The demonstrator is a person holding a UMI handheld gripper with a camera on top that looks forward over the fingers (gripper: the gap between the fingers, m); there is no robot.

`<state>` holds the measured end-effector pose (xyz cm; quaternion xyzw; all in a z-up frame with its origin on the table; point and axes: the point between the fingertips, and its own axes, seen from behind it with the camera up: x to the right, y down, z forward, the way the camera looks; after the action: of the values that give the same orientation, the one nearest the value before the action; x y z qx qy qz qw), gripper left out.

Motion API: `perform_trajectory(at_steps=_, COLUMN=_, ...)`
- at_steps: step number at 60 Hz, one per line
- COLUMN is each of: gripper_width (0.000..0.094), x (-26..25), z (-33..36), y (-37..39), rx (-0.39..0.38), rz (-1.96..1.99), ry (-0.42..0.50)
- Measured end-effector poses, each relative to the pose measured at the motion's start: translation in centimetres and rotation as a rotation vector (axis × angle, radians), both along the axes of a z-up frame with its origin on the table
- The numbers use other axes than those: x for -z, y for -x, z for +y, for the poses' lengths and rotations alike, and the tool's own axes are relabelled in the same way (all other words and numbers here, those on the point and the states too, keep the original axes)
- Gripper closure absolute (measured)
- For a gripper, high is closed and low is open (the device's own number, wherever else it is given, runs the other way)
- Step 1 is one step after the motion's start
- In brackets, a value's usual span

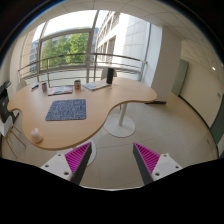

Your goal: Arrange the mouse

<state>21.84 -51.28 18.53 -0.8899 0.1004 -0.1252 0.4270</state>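
**Claw empty and well short of worktop; mouse not positively identified**

The claw (pixel 110 160) hangs with its fingers spread wide and nothing between them; the magenta pads (pixel 78 157) face each other across bare floor (pixel 150 125). It sits well back from the curved wooden worktop (pixel 110 98), which lies ahead of it and to its left.

On the worktop, ahead-left of the claw, lies a dark blue patterned mat (pixel 66 109), presumably the mouse mat. A small pale rounded object (pixel 37 133) rests near the worktop's near-left edge, closer to the claw than the mat and apart from it. In my judgement this is the mouse, but it is too small to confirm.

Risks from this position:
- Misidentification: approaching the wrong item, because the target cannot be told with certainty from this far off.
- Edge loss: the pale object sits near the worktop's rim; a glancing contact from a finger could push it off onto the floor.
- Collision: the claw must travel up and left, and a low approach could strike the worktop's edge.
- Mat shift: dragging the object onto the mat could ruck or slide it.

Containers: a small cup-like item (pixel 77 85) stands at the far side of the worktop, beyond the mat. Contents cannot be seen. No other container is identifiable.
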Motion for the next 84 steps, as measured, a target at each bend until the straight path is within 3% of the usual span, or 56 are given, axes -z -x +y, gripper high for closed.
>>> perform_trajectory(at_steps=17, gripper_width=0.0082, x=5.3, z=-0.8, y=5.9, rx=-0.062, rz=0.000, ry=0.083)
perform_trajectory(at_steps=28, gripper_width=0.0083, x=11.0, z=1.0, y=16.6, rx=-0.175, rz=0.019, ry=0.101)
perform_trajectory(at_steps=40, gripper_width=0.0080, x=15.7, z=7.6, y=29.5, rx=-0.276, rz=0.087, ry=0.067)
perform_trajectory(at_steps=54, gripper_width=0.0084, x=18.4, z=16.4, y=36.1, rx=-0.304, rz=0.086, ry=0.034)
perform_trajectory(at_steps=72, gripper_width=0.0093, x=19.9, z=23.1, y=36.8, rx=-0.298, rz=0.053, ry=0.034)
perform_trajectory(at_steps=77, gripper_width=0.0165, x=20.1, z=24.4, y=36.9, rx=-0.295, rz=0.078, ry=0.020)
perform_trajectory(at_steps=82, gripper_width=0.0383, x=20.3, z=25.3, y=38.1, rx=-0.322, rz=0.127, ry=-0.003)
perform_trajectory(at_steps=84, gripper_width=0.0394, x=20.2, z=25.5, y=37.9, rx=-0.328, rz=0.118, ry=-0.014)
